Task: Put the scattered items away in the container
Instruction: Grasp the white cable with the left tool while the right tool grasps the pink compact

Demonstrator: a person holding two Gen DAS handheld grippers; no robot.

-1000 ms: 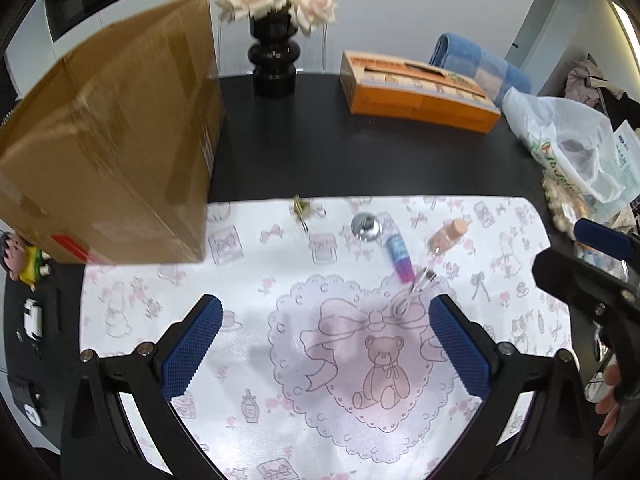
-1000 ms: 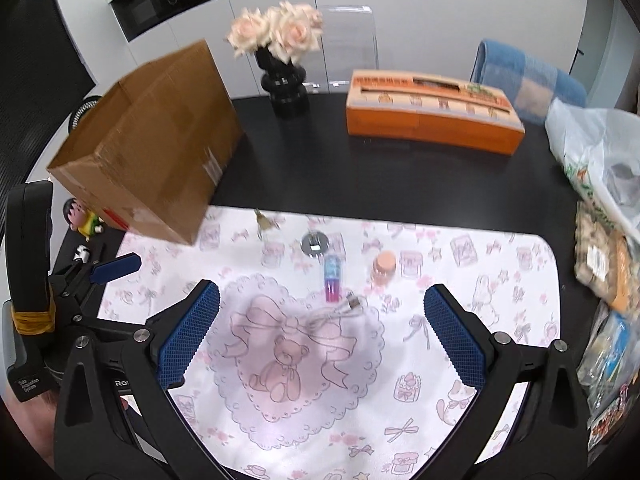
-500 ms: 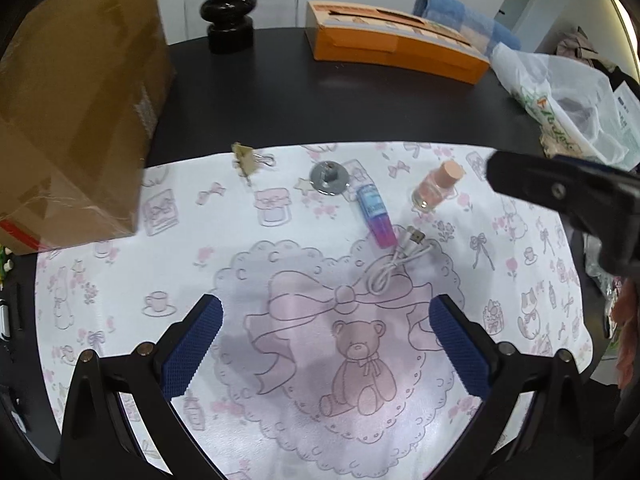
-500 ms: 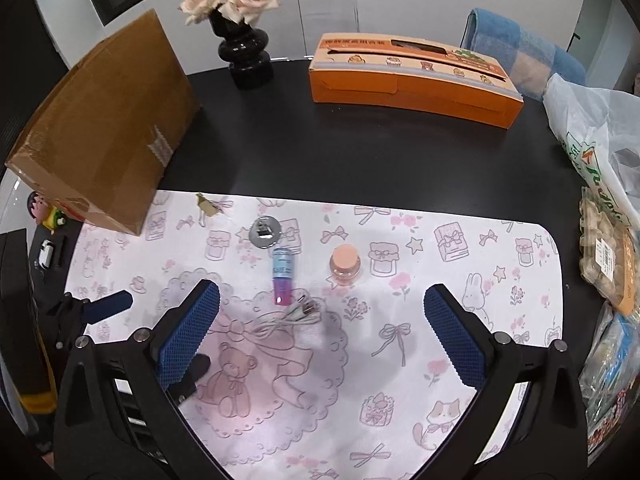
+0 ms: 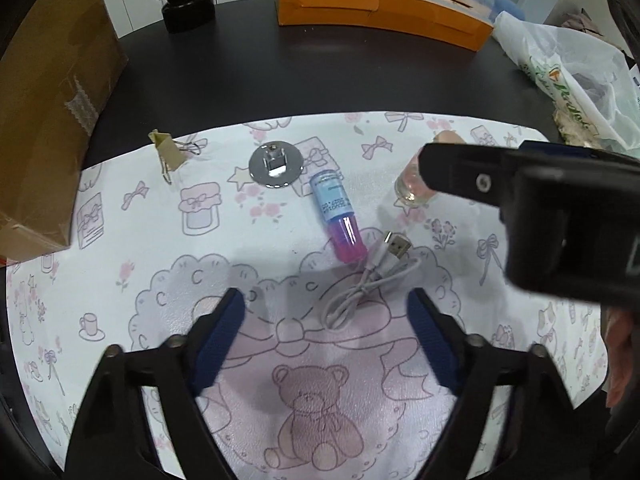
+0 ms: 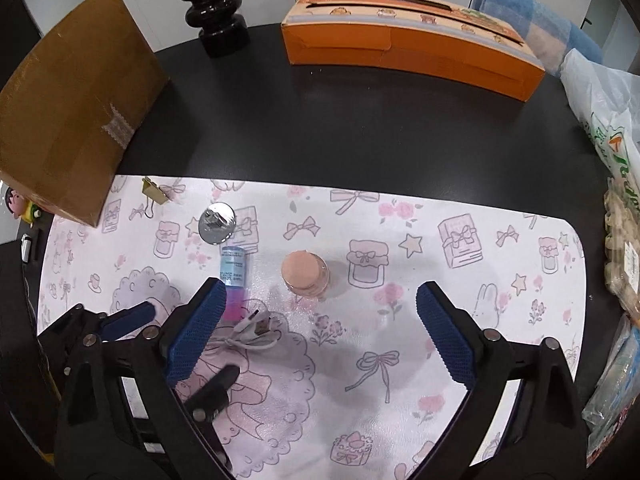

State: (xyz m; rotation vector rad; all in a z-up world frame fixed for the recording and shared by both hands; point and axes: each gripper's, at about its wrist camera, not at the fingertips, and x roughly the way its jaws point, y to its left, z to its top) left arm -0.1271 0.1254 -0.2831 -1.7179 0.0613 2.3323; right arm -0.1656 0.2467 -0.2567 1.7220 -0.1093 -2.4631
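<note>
Left gripper wide, empty, low centre frame over white USB cable. Right gripper wide, empty, below pink-capped bottle, mid-frame.

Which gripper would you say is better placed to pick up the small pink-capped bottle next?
Right, probably. The right gripper is open with the pink-capped bottle just ahead, roughly centred between its fingers. The left gripper, also open, faces the white USB cable instead.
</note>
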